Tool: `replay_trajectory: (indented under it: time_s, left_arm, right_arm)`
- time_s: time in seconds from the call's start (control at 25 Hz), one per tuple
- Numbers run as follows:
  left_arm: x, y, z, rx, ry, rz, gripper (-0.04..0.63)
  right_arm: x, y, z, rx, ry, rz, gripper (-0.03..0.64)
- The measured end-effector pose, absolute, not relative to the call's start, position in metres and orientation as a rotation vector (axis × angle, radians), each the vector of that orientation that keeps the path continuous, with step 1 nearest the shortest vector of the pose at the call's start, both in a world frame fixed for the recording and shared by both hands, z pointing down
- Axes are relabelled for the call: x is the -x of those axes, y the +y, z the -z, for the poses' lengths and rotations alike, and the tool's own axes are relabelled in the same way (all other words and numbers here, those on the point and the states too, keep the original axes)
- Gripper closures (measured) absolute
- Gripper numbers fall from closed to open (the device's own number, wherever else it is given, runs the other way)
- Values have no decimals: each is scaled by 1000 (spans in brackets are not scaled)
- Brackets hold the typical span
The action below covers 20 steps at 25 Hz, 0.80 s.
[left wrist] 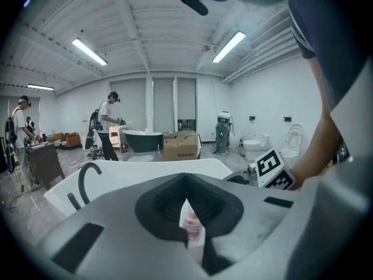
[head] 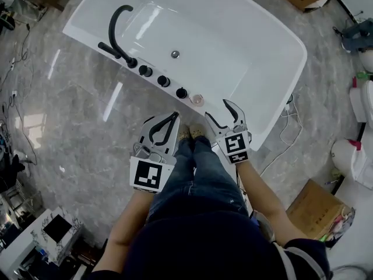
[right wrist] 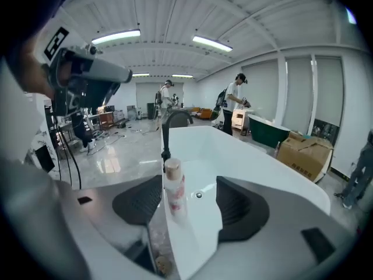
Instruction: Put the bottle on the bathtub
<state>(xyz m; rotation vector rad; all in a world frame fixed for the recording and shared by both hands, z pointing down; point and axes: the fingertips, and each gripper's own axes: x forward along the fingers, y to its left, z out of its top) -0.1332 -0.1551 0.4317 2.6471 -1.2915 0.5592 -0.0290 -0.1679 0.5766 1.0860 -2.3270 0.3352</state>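
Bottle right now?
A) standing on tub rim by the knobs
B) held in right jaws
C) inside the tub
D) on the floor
A: the bottle stands upright on the bathtub rim beside the knobs; the right gripper is open, jaws off it.

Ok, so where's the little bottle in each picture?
Head view: the bottle stands near the picture's middle, on the near rim of the bathtub.
Left gripper view: low in the centre and small, seen through the gap in the jaws.
Right gripper view: just left of centre, upright between the open jaws, which are not touching it.
Shared landmark: the black tap on the same rim.
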Motion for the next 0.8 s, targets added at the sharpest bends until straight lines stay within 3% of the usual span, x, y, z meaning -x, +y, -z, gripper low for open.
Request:
replay_trajectory:
  time_s: [0.08, 0.16, 0.32, 0.48, 0.8]
  left_arm:
    - [133, -152, -421, -2638, -1312, -557, 572]
    - [132, -149, -408, -2647, -1332, -539, 572]
    - [135, -148, -378, -2635, -1392, -414, 572]
    - [144, -153, -344, -2637, -1493, -309, 572]
    - [169, -170, -255, -2673, -1738, -115, 572]
  right_arm:
    - [20, -166, -544, -1157, -2350, -327, 324]
    - [14, -165, -507, -1225, -2391, -300, 451]
    - [13, -169, -432, -1309, -2504, -222, 552]
    - [8, -173, -371, -1407, -2583, -156, 587]
    - [4, -185, -269, -1467, -2683, -2, 591]
